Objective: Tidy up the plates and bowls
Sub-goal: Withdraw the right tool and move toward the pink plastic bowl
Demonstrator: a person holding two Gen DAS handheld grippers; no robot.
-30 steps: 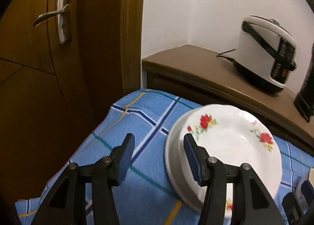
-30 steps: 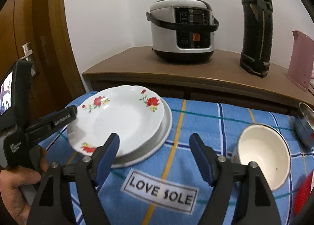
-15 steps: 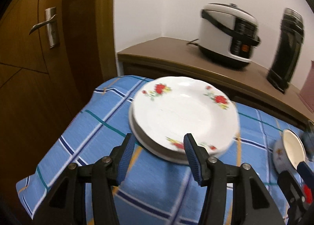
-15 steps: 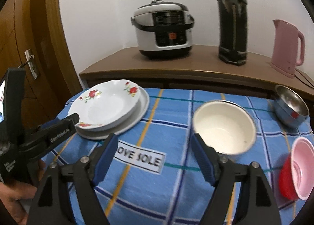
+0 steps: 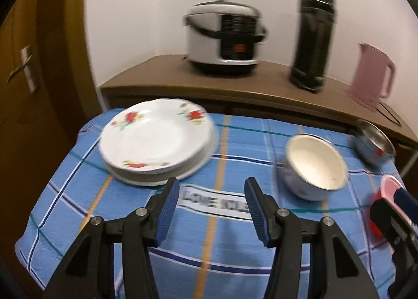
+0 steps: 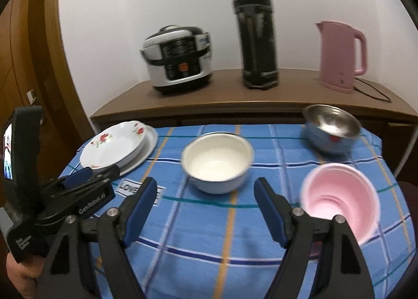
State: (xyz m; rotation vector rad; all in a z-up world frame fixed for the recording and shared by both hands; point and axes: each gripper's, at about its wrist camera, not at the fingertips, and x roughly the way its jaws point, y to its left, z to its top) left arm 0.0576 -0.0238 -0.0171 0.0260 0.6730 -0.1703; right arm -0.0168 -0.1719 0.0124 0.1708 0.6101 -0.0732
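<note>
A white plate with red flowers (image 5: 156,139) lies stacked on a plain plate at the table's far left; the stack also shows in the right wrist view (image 6: 115,146). A white bowl (image 6: 216,160) stands mid-table, a steel bowl (image 6: 330,126) at the far right, and a pink bowl (image 6: 339,199) at the near right. My left gripper (image 5: 211,210) is open and empty, in front of the plates. My right gripper (image 6: 206,210) is open and empty, just in front of the white bowl.
A blue checked cloth (image 6: 235,233) covers the table. Behind it a brown sideboard (image 6: 235,90) holds a rice cooker (image 6: 179,60), a black thermos (image 6: 257,35) and a pink kettle (image 6: 339,56). A wooden door (image 5: 28,64) is at the left.
Both grippers have pulled back and swung right. The left one has left the flowered plate on the stack. The bowls have come into view.
</note>
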